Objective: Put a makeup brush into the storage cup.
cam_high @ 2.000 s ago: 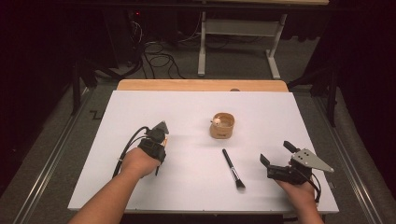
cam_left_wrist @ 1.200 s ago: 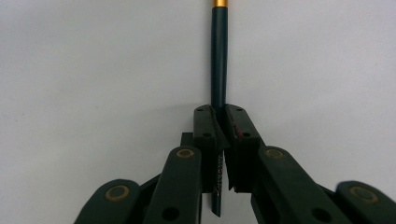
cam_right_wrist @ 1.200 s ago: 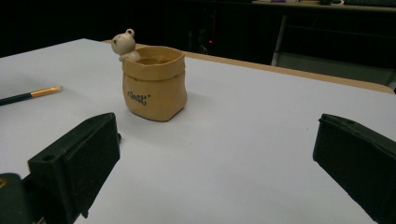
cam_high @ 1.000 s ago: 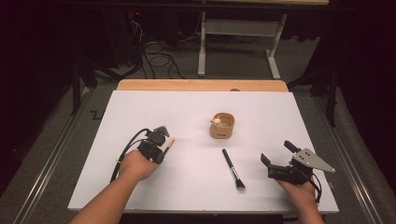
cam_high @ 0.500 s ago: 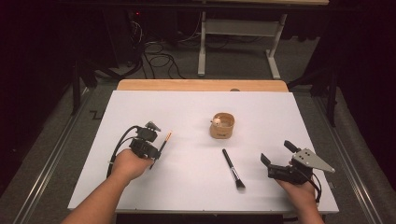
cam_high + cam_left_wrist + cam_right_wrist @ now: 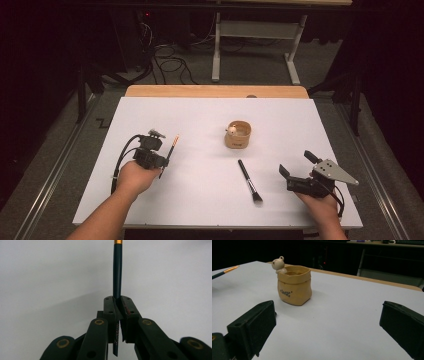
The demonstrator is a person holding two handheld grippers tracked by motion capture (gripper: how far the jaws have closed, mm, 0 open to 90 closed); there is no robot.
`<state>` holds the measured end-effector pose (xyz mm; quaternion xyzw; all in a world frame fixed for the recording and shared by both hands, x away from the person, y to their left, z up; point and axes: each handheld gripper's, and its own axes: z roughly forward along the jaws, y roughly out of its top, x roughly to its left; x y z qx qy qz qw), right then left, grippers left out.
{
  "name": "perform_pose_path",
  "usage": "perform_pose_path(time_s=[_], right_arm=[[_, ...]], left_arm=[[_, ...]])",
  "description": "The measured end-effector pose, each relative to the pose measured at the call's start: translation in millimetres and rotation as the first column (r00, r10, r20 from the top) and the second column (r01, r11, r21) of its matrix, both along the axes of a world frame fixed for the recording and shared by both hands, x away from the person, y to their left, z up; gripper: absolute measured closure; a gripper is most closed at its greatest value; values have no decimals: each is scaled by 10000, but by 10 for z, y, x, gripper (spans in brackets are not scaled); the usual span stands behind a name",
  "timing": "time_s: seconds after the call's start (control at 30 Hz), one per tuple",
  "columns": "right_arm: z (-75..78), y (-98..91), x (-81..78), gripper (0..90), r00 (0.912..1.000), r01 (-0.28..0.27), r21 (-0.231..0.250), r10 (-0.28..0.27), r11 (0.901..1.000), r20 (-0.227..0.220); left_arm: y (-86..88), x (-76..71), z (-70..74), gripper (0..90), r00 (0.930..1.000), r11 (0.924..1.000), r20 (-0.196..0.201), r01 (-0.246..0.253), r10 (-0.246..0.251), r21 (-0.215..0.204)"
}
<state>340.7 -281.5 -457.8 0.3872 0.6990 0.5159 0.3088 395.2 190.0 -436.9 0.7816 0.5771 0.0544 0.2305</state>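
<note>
From the high view, the white table point(image 6: 200, 200) carries the person's two forearms coming up from the near edge; the left gripper point(image 6: 167, 155) sits left of centre, clamped on a slim dark pencil point(image 6: 172, 146) whose gold band and orange tip point away and to the right, up off the surface; the right gripper point(image 6: 296, 170) rests near the near right corner, its jaws spread wide with nothing between them; between the two hands lies a black makeup brush point(image 6: 249, 180), flat on the table, bristles toward the person, well apart from either gripper; beyond it, near the middle of the table, stands a small tan pot point(image 6: 238, 135) with a little bear figure point(image 6: 231, 130) on its rim.

In the left gripper view, the two black jaws meet tight around the pencil point(image 6: 117, 272); its dark green shaft runs straight out ahead of the pads to a gold band at the top edge, and a short stub pokes out behind the grip; white table point(image 6: 50, 277) lies beneath.

In the right gripper view, the jaws stand far apart at either side, holding nothing; the tan pot point(image 6: 294, 286) stands upright ahead on the table point(image 6: 342, 320), shaped like a sack with dark lettering on its front; the bear figure point(image 6: 278, 265) peeks over its left rim; the pencil's point(image 6: 224, 272) gold end shows at far left.
</note>
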Motion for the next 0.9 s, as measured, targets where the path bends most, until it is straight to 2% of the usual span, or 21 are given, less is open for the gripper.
perform_pose_path(time_s=[0.17, 0.27, 0.3, 0.37, 0.5, 0.57, 0.67, 0.73, 0.8, 0.87, 0.9], right_arm=[[-1, 3, 0, 12, 10000, -16, 7, 16, 10000, 1], [-2, 8, -1, 13, 10000, -12, 13, 12, 10000, -29], [-3, 7, 3, 12, 10000, -29, -28, 29, 10000, 1], [-7, 12, 6, 12, 10000, -27, -63, 27, 10000, -18], [-11, 20, 3, 12, 10000, -29, -109, 29, 9999, -40], [-15, 25, 5, 12, 10000, -61, -130, 60, 9999, -49], [-23, 27, 13, 12, 10000, -49, -171, 48, 9998, -82], [-26, 27, 11, 12, 9999, 16, -150, -18, 9999, -141], [-27, 27, 12, 12, 9999, 9, -176, -11, 9998, -111], [-29, 31, 13, 13, 10000, -16, -197, 14, 9998, -98], [-30, 34, 10, 12, 9999, 19, -179, -21, 9998, -130]], left_arm=[[53, -39, 22, 840, 9986, 9999, 520, -132, 138, -103], [97, -66, 41, 840, 9937, 9988, 1097, -199, 248, -452], [112, -77, 39, 840, 9910, 9973, 1275, -337, 419, -655], [148, -92, 32, 841, 9874, 9952, 1497, -388, 520, -903], [187, -121, -8, 840, 9756, 9902, 2061, -483, 750, -1314], [201, -120, -34, 841, 9735, 9880, 2140, -500, 810, -1462], [210, -124, -71, 841, 9662, 9884, 2451, -446, 796, -1454], [220, -126, -93, 841, 9607, 9860, 2631, -474, 888, -1596], [217, -139, -119, 841, 9524, 9858, 2907, -459, 919, -1615], [201, -159, -156, 840, 9444, 9891, 3195, -333, 780, -1432], [199, -169, -174, 840, 9426, 9889, 3252, -294, 758, -1454]])
